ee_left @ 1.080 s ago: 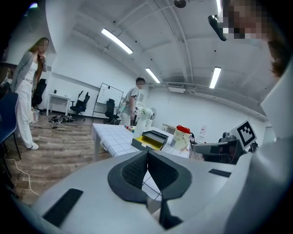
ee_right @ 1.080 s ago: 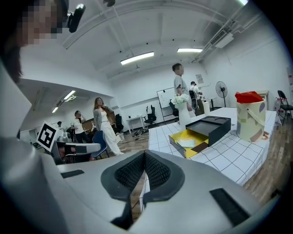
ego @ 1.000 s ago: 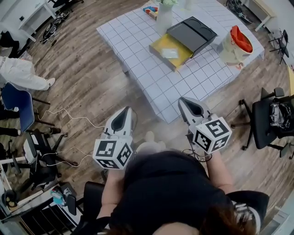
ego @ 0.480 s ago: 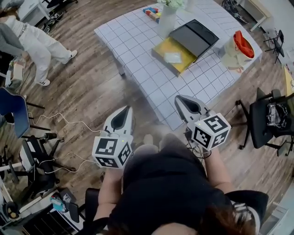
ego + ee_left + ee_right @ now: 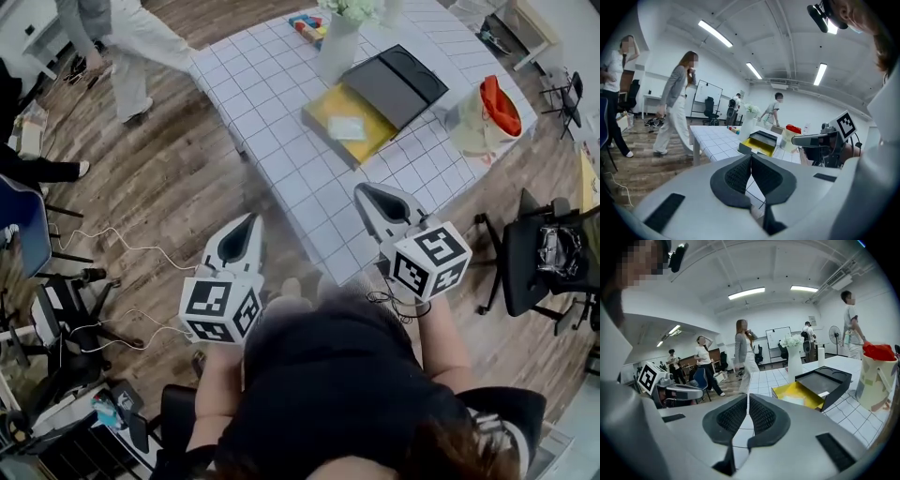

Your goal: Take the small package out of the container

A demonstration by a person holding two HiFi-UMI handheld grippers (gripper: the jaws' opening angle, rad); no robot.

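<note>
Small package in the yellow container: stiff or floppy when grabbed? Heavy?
The small package looks thin and flat inside the yellow container, so it is probably light, maybe floppy. Lying flat, it likely offers little edge to pinch and may slide rather than lift. Its material is too small to tell.

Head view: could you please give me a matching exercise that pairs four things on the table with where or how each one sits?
Things:
1. small package
2. black lid
3. vase
4. coloured blocks

Places or states:
A. near the far edge of the table, beyond everything else
B. lying inside the yellow box
C. lying flat right beside the yellow box
D. standing upright with flowers in it

Pairs: 1-B, 2-C, 3-D, 4-A
</note>
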